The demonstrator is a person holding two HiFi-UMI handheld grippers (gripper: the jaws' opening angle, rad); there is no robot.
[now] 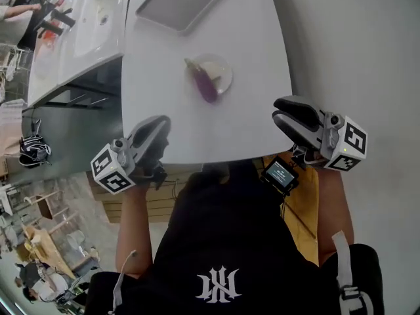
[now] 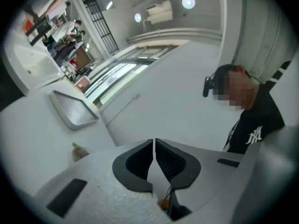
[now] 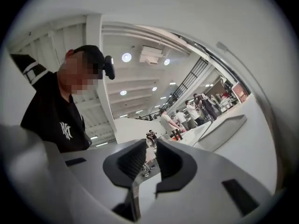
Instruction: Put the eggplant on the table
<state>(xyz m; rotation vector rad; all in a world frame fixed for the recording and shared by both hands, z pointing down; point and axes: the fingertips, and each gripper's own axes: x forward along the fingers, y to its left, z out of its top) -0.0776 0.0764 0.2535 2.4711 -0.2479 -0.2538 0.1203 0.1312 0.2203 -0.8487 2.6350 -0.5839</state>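
Counter [image 1: 85, 31]: white, running down the upper left of the head view, apart from the table across a dark gap.
Left gripper [image 1: 156, 126]: lower left of centre, at the table's near edge; in the left gripper view [image 2: 154, 141] its dark jaws are pressed together with only a thin slit, nothing between them.
Table [image 1: 256, 38]: white, filling the upper middle of the frame.
Tray [image 1: 177, 2]: grey, shallow, at the top of the frame on the table's far side.
Eggplant [image 1: 204, 82]: purple, small, lying across the left rim of the plate, upper centre, well apart from both grippers.
Plate [image 1: 226, 71]: pale, round, on the table.
Right gripper [image 1: 283, 110]: at the table's right edge; in the right gripper view [image 3: 150, 143] its jaws stand spread, empty.
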